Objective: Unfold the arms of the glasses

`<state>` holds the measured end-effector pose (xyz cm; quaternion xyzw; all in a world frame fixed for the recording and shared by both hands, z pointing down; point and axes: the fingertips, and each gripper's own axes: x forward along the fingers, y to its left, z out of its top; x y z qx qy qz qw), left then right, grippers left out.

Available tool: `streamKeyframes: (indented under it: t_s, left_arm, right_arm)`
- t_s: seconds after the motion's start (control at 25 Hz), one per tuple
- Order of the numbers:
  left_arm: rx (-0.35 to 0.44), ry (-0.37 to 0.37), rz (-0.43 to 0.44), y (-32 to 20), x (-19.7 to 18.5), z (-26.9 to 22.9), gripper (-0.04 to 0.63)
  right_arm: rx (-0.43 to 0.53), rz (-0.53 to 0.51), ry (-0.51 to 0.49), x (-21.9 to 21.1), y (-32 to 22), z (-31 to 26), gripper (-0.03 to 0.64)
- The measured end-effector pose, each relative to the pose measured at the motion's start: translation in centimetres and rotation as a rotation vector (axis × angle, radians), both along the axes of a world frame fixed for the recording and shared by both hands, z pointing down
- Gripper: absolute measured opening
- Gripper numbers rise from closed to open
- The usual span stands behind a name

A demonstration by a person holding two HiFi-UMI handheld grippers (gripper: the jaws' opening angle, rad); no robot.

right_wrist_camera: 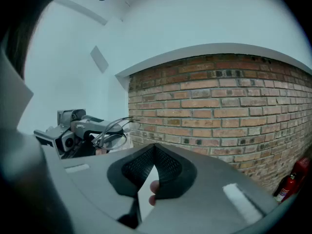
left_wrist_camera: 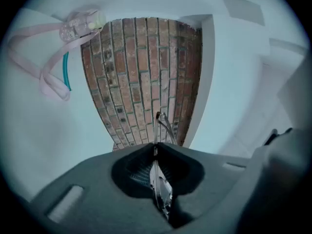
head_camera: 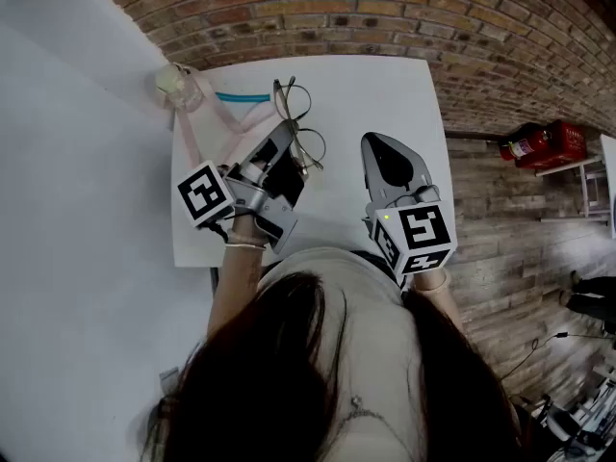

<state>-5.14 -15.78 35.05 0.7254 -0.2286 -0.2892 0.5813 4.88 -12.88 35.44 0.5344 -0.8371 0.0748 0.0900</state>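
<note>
Head view: left gripper point(head_camera: 286, 131) is clamped on the thin wire-frame round-lens glasses point(head_camera: 298, 123), which stick out past its tips, lifted above the white table point(head_camera: 385, 94). Right gripper point(head_camera: 373, 144) is off to the right side of the left one, apart from the glasses, with its jaws together.

Ahead and to the left of the left gripper are a small clear plastic bottle point(head_camera: 179, 87), a pink strap point(head_camera: 189, 142) and a teal strip point(head_camera: 241, 96). Can't tell what's in the bottle.

Left gripper view: jaws are pinched on one lens, seen edge-on. A thin arm pokes up beyond the tips. Can't tell whether it is folded.

Right gripper view: jaws are closed with nothing between them. The glasses are up and to the left.

Risk, as a judgement: the hold is only on the lens and rim, so pushing an arm hard could make the frame pivot or slip out. The thin wire and hinge could also bend. The right jaws would need to open first.
</note>
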Motion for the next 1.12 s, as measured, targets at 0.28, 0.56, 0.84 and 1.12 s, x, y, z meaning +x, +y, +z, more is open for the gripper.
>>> streamKeyframes:
  t_s: [0.28,0.56,0.84,1.12]
  left_arm:
    - [-0.001,-0.001,-0.005,-0.2,0.1,-0.3,0.025]
    - [0.003,-0.001,-0.014,-0.5,-0.2,-0.4,0.025]
    - [0.007,-0.006,-0.017,-0.5,-0.1,-0.6,0.025]
    - [0.013,-0.005,-0.020,-0.5,-0.2,-0.8,0.025]
  right_arm:
    - [0.009,-0.005,-0.023,0.2,0.1,-0.7,0.003]
    - [0.032,-0.031,-0.052,-0.3,0.4,-1.4,0.003]
    - [0.042,-0.070,-0.067,-1.0,1.0,-1.8,0.003]
    - [0.048,-0.128,-0.105,-2.1,1.7,-2.2,0.003]
